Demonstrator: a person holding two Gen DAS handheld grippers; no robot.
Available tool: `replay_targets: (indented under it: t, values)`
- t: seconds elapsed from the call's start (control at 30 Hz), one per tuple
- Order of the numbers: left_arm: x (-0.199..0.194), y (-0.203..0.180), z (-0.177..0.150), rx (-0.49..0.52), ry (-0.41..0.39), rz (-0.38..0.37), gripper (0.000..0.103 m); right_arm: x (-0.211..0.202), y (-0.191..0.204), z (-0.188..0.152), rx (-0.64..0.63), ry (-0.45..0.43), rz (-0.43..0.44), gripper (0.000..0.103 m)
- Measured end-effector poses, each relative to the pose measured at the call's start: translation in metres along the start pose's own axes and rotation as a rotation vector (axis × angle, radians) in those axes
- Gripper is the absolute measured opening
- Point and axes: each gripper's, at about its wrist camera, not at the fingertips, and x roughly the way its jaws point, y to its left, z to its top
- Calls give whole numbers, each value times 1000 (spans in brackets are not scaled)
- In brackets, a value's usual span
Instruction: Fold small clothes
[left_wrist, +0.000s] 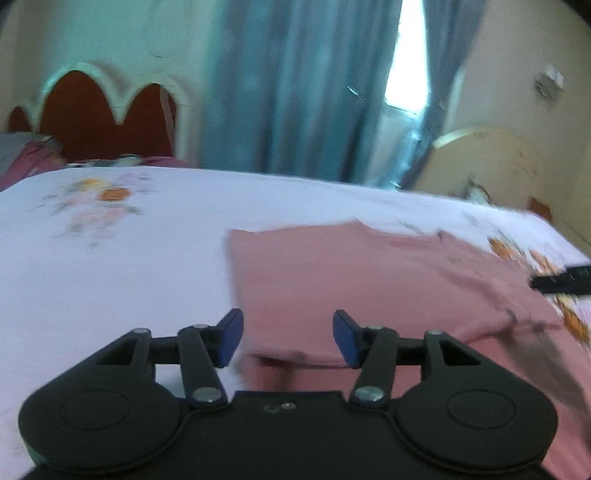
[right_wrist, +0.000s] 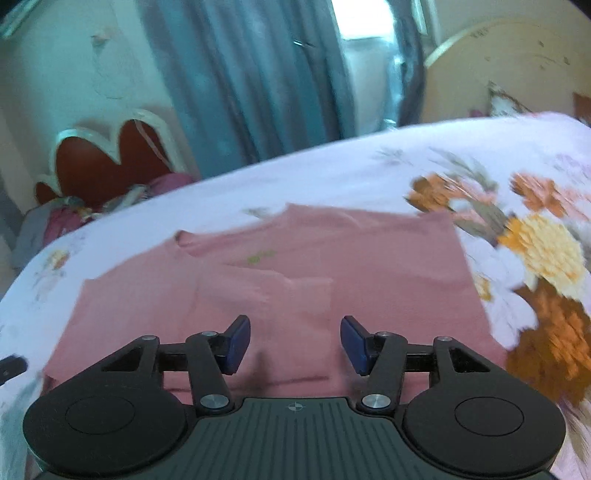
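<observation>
A small pink garment (left_wrist: 369, 280) lies flat on the bed, partly folded, with layers overlapping; it also shows in the right wrist view (right_wrist: 295, 280). My left gripper (left_wrist: 288, 338) is open and empty, low over the garment's near left edge. My right gripper (right_wrist: 294, 343) is open and empty, just above the garment's near edge. A dark tip of the right gripper (left_wrist: 561, 278) shows at the right edge of the left wrist view. A dark tip of the left gripper (right_wrist: 11, 367) shows at the left edge of the right wrist view.
The bed has a white sheet with orange flower prints (right_wrist: 535, 243). A red and white headboard (left_wrist: 99, 110) and crumpled clothes (right_wrist: 70, 214) are at the far left. Blue curtains (left_wrist: 295, 85) hang behind, and a beige rounded board (left_wrist: 491, 166) stands at the far right.
</observation>
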Motion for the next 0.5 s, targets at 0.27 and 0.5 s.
replay_targets:
  t: [0.27, 0.5]
  values:
    - [35, -9, -1, 22, 140, 0, 62, 31, -6, -2, -30, 121, -52, 42]
    - [104, -56, 55, 14, 76, -156, 69, 71, 23, 35, -49, 56, 24, 42]
